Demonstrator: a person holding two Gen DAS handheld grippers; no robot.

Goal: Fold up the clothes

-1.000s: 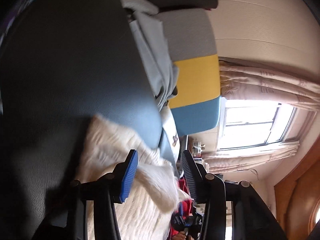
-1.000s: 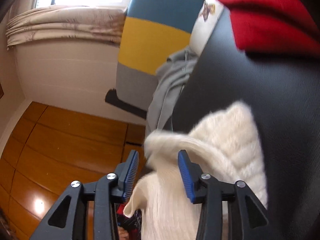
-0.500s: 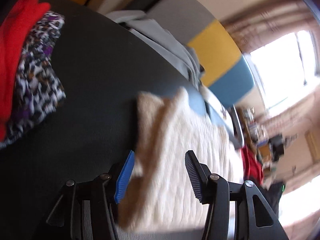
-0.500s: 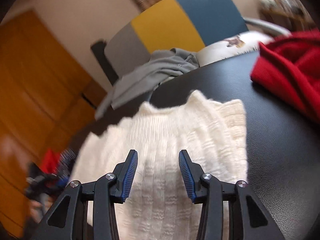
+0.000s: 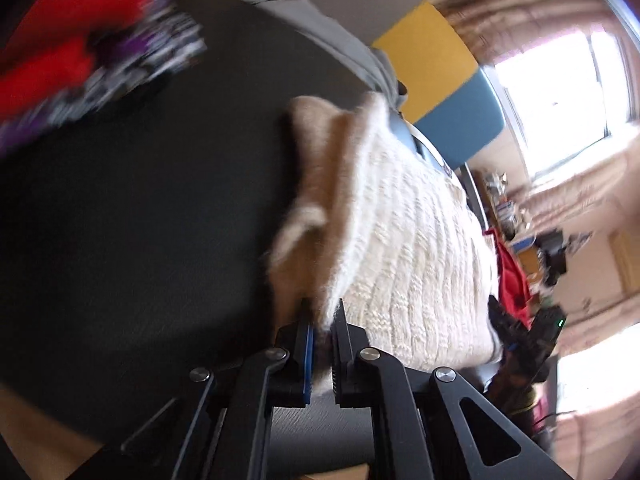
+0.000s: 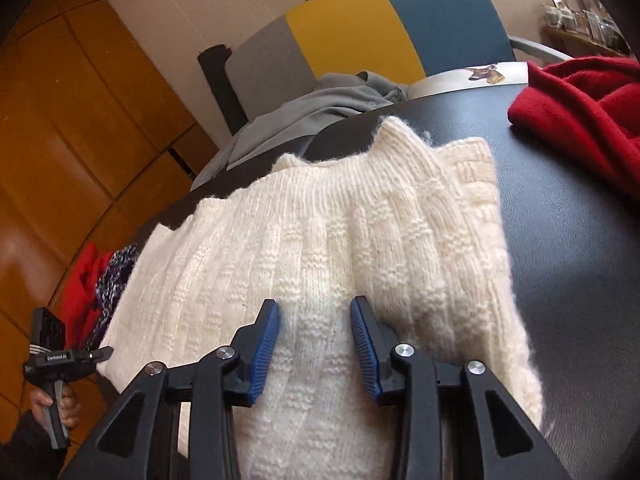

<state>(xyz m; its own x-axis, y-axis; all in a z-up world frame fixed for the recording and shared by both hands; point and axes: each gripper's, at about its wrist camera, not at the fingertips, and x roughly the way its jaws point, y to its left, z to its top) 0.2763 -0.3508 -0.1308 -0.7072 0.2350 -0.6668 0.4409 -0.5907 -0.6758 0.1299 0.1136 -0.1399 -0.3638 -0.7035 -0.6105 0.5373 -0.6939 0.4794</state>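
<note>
1. Sweater (image 6: 320, 248): a cream knitted one lies spread on the dark counter (image 6: 580, 208), collar toward the far edge and hem near the person, likely flattened so its sides can be folded in.
2. At the far left of the right wrist view, the left hand-held gripper (image 6: 86, 356) is seen from outside, a hand (image 6: 56, 404) round its handle, at the sweater's left edge. A red and a patterned garment (image 6: 104, 280) sit just beyond it.
3. In the left wrist view, that left hand-held gripper (image 5: 323, 344) has its jaws closing, nearly together, with a thin fold of the sweater's (image 5: 400, 248) edge pinched between the pads. The knit is lifted and curled over beside them, so I judge this grip is meant to carry that side across.
4. Right hand-held gripper (image 6: 315, 344): its jaws are closing with a raised ridge of knit between the blue pads (image 6: 264, 344). Whether the pads already press the wool I cannot tell; it looks bunched but not tightly squeezed.
5. Far behind the sweater, a grey garment (image 6: 320, 104) hangs over a chair (image 6: 380, 24) with grey, yellow and blue panels.
6. At the far right of the counter lies a red garment (image 6: 584, 108), well apart from the sweater, leaving bare space for folding.
</note>
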